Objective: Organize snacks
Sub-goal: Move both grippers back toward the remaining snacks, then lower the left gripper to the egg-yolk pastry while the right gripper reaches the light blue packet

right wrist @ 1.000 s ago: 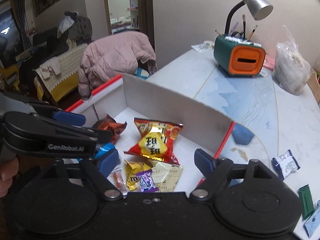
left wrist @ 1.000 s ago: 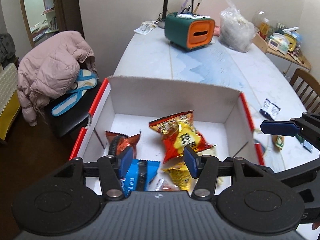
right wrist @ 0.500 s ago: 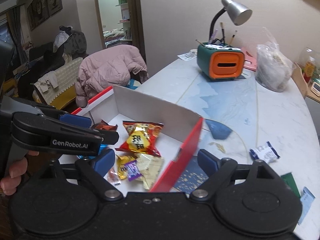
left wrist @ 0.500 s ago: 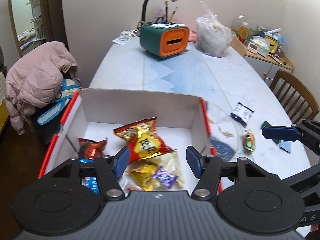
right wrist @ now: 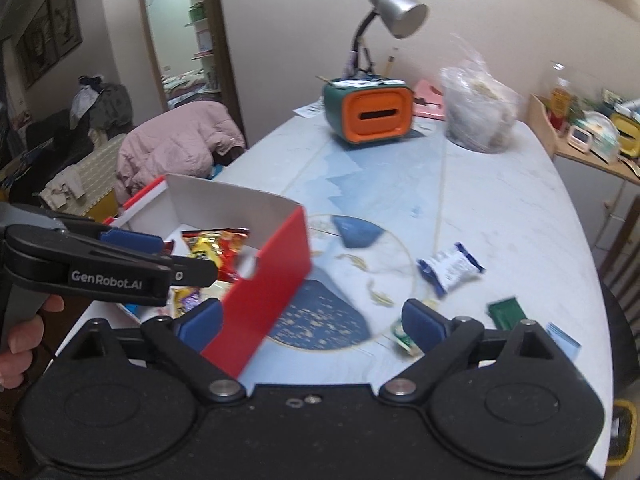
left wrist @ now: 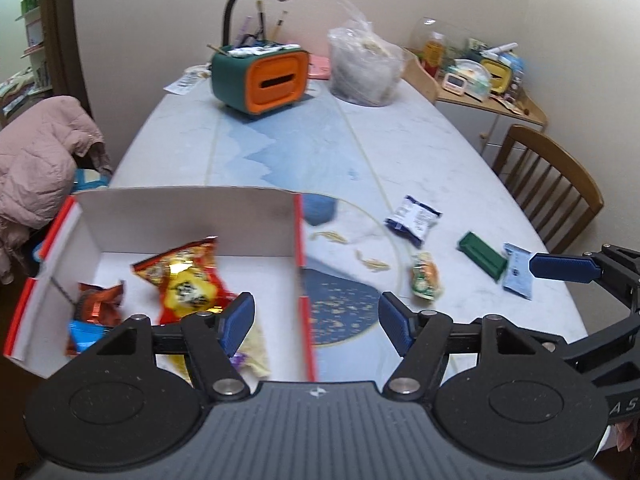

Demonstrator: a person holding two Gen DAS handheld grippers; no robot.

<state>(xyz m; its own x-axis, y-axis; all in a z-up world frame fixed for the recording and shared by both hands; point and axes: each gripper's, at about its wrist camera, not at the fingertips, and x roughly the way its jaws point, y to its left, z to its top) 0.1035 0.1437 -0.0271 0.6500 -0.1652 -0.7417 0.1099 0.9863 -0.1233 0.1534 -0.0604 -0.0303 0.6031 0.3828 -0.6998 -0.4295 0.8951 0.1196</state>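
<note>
Setting: a lived-in home dining room. Evidence: marble-patterned tabletop (left wrist: 288, 148) with wooden chair (left wrist: 548, 184), desk lamp (right wrist: 394, 14), pink jacket (right wrist: 180, 140) draped on a seat, cluttered side cabinet (left wrist: 480, 96), and a doorway (right wrist: 184, 40) to a shelved room.

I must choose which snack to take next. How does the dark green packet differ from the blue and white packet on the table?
The dark green packet is a plain, flat, narrow bar; the blue and white packet is a puffier pouch, white-faced with dark blue ends. The green one lies nearer the table's right edge. Both lie loose outside the box, untouched.
</note>
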